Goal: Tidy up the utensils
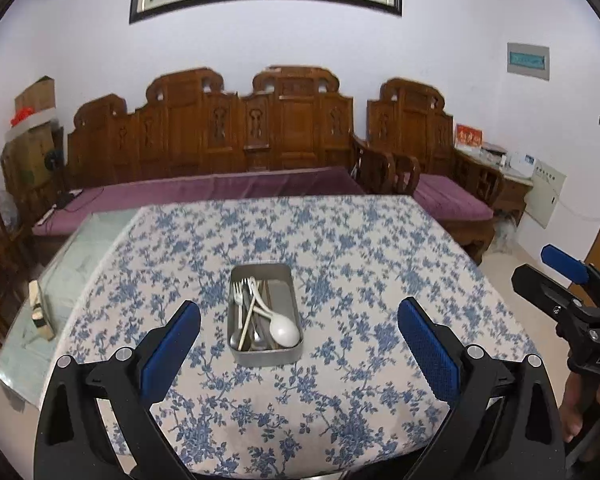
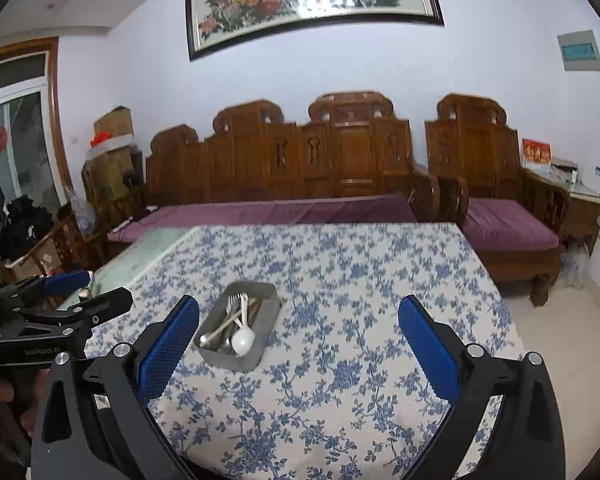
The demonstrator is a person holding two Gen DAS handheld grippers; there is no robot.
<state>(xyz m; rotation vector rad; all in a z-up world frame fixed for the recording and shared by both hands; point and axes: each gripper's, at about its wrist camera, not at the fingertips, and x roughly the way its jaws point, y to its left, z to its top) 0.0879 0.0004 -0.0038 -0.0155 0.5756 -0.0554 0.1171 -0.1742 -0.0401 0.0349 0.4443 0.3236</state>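
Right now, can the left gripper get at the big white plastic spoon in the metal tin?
Probably yes. The left gripper is open and empty, facing the rectangular metal tin head-on; the white plastic spoon lies on top of the other utensils, uncovered.
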